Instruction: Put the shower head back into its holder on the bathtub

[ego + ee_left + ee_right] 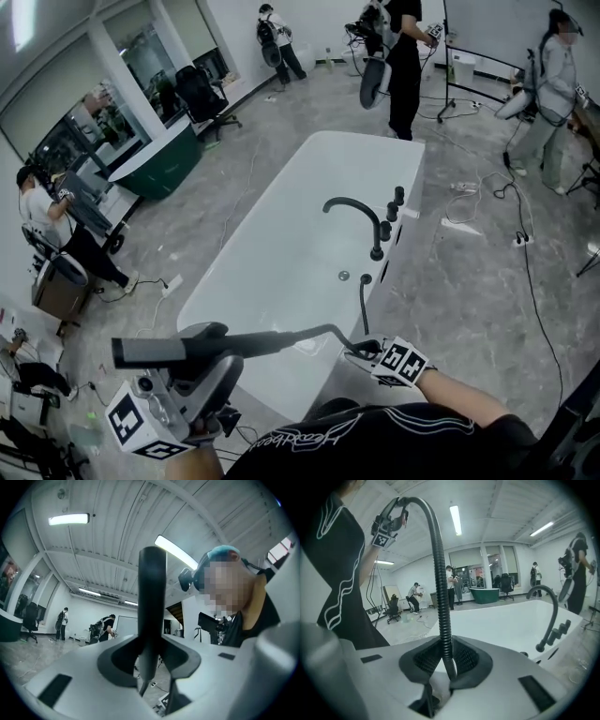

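Jaws, left gripper (pixel 151 670): clamped on shower head (pixel 152 597)
Jaws, right gripper (pixel 446 660): pinching hose (pixel 439 573)
Tip: feed hose slack down, then lower the tail end into holder (pixel 366 278), centre frame

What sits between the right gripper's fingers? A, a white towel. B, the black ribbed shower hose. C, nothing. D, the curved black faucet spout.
B: the right gripper view shows the black ribbed shower hose rising from between the fingers of the right gripper; the curved black faucet spout stands well clear.
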### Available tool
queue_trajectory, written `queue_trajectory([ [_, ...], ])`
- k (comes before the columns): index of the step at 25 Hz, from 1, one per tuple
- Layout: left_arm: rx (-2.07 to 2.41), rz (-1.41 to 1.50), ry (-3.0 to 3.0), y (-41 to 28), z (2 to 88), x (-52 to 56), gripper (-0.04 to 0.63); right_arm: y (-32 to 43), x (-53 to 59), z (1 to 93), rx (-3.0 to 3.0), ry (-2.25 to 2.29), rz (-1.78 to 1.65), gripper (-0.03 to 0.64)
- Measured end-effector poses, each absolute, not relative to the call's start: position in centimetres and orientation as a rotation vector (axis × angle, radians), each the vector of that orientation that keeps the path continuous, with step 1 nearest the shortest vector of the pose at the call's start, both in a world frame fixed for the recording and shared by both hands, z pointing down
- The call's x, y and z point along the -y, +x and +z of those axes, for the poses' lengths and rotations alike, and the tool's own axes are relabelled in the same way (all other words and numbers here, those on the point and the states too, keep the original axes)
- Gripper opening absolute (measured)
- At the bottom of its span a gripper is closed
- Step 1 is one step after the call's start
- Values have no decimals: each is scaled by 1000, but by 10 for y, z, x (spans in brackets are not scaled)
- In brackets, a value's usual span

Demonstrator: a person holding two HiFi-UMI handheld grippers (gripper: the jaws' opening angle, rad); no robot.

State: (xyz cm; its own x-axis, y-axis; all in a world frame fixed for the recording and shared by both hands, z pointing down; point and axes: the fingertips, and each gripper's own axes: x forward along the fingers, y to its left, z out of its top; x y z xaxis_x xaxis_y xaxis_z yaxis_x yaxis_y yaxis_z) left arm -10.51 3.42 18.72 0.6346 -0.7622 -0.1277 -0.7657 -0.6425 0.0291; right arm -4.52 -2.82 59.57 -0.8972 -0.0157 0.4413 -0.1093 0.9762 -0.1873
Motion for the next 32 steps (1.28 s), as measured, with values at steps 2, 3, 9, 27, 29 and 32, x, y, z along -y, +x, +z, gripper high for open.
queue_trajectory([
  [2,-1343,192,-2813,-110,192,-22,137,-29,43,587,2693,167,314,61],
  [3,-1359,190,-2818,-113,196,-14,136,-22,48,582,2705,207,333,61],
  [9,-1454,209,-2873,-126,227,44,136,20,72,560,2744,398,393,61],
  [27,-1669,365,-2997,-185,307,165,135,23,180,478,2842,546,397,60],
  [29,-1693,367,-2993,-193,313,173,133,18,194,474,2846,550,389,60],
  [32,-1710,333,-2986,-199,319,183,134,12,216,471,2855,559,385,60],
])
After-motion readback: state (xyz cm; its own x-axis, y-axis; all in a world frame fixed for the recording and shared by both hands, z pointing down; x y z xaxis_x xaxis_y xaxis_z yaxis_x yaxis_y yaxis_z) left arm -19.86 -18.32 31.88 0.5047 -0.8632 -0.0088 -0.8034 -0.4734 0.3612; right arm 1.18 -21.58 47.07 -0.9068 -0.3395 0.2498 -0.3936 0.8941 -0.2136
